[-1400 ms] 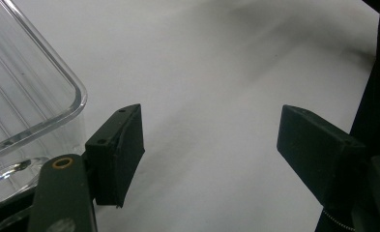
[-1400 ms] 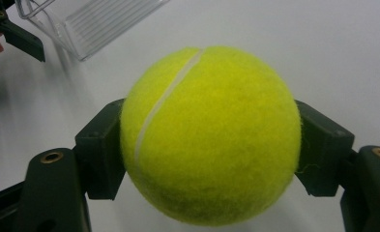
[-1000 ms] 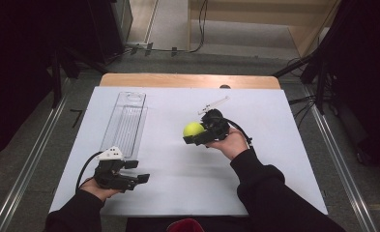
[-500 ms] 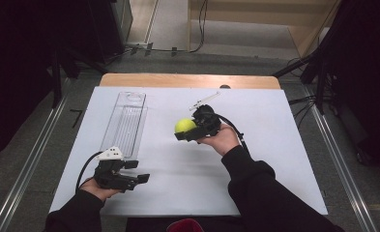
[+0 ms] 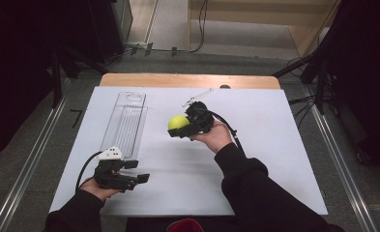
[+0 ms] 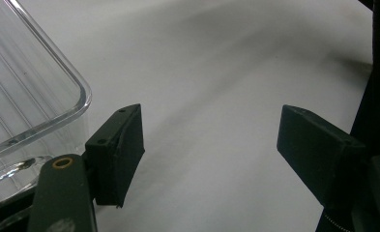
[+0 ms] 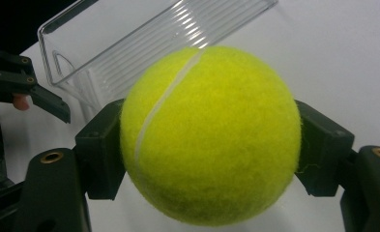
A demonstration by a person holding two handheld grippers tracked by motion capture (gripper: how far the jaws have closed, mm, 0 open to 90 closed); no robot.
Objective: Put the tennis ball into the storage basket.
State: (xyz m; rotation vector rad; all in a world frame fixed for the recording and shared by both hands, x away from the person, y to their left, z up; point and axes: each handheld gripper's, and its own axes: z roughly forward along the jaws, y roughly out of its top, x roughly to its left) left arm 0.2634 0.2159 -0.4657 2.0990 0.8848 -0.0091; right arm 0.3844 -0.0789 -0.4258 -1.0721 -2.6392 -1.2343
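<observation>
High view. White sheet (image 5: 274,159) covers a wooden table (image 5: 187,80). Right gripper (image 5: 177,126), black, held off the surface, its jaws clamped on a yellow-green tennis ball (image 5: 177,122). A clear, ribbed, long plastic tray (image 5: 124,123) lies well to the side of those fingertips, toward the left hand. Left gripper (image 5: 140,172) sits low at the near edge of the sheet, grey plate on top, jaws spread, nothing between them; the tray's near end is just beyond it.

Left gripper view. Two matte black rubbery pads (image 6: 120,154) stand wide apart over bare white sheet (image 6: 211,121). The tray's rounded, glossy corner (image 6: 42,96) sits just outside the left-hand pad; whether it touches is unclear. Fine ridges on the tray floor show here more clearly than from above.

Right gripper view. Tennis ball (image 7: 207,135) fuzzy, felted, with a pale curved seam, pressed between both pads (image 7: 100,154). Beyond the ball: the tray (image 7: 129,53), transparent, rectangular, ribbed walls. The left gripper's (image 7: 37,94) black jaws appear past the tray's end.
</observation>
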